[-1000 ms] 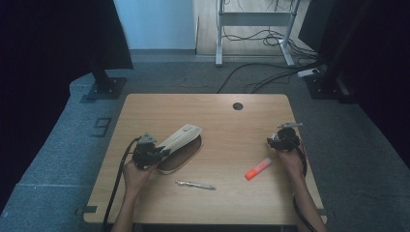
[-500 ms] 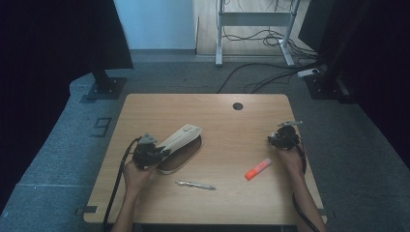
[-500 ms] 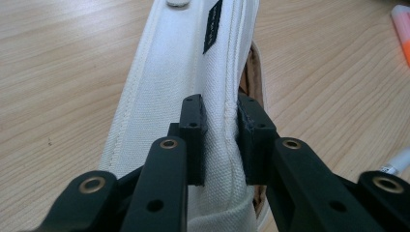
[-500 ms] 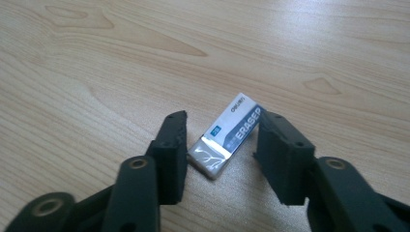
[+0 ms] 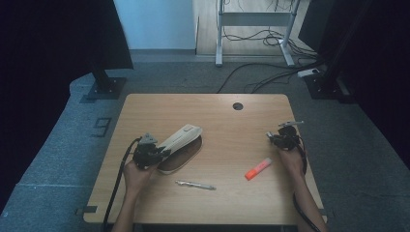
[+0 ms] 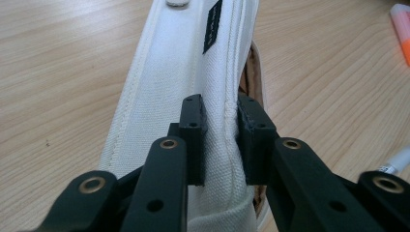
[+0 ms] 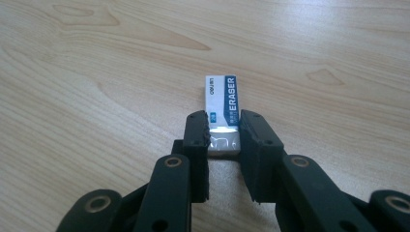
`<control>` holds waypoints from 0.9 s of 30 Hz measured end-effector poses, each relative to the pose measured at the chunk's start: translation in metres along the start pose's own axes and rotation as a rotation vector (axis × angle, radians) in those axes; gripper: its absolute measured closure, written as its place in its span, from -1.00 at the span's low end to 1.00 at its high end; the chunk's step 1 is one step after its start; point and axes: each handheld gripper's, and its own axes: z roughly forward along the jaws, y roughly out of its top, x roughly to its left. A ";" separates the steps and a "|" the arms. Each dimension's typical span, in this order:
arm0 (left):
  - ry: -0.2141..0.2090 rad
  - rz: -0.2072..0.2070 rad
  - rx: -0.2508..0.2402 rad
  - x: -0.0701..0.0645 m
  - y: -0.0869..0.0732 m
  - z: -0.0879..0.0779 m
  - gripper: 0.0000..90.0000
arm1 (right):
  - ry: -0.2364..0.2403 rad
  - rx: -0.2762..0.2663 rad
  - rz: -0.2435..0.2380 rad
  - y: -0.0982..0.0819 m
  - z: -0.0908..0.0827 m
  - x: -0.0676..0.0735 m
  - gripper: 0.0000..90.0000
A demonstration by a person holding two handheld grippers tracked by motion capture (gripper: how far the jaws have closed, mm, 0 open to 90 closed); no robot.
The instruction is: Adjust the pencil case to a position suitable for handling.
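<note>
In the left gripper view my left gripper (image 6: 222, 116) is shut on the upper seam of a white canvas pencil case (image 6: 183, 58), whose brown inside shows below the flap. From the high view, the left gripper (image 5: 147, 152) lifts that flap at the left end of the pencil case (image 5: 183, 137). A small white eraser (image 7: 221, 101) with a blue label lies on the wood. My right gripper (image 7: 222, 128) has just been closing, and its pads now press on the eraser's near end. The right gripper (image 5: 283, 140) sits near the table's right edge.
An orange highlighter (image 5: 257, 168) lies in front of the right hand and shows too in the left gripper view (image 6: 402, 29). A silver pen (image 5: 195, 185) lies near the front middle. A round cable hole (image 5: 237, 106) is at the back of the wooden table (image 5: 227, 208).
</note>
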 end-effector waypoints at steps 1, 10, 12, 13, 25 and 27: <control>-0.001 -0.001 0.000 0.000 0.000 0.000 0.66 | 0.003 0.000 0.000 -0.001 -0.001 0.000 0.61; -0.009 -0.009 -0.004 0.000 0.000 -0.001 0.67 | 0.020 -0.026 -0.011 -0.004 -0.015 0.006 0.61; -0.008 -0.009 -0.005 0.000 0.000 -0.001 0.67 | 0.027 -0.029 -0.023 -0.005 -0.019 0.009 0.61; -0.007 -0.008 -0.007 0.000 0.000 -0.001 0.67 | 0.031 -0.030 -0.025 -0.005 -0.021 0.010 0.61; -0.005 0.001 -0.008 -0.002 0.000 -0.001 0.68 | 0.082 -0.047 -0.054 -0.007 -0.035 0.027 0.61; -0.008 0.003 -0.009 -0.003 0.000 0.000 0.68 | 0.090 -0.050 -0.062 -0.007 -0.037 0.030 0.61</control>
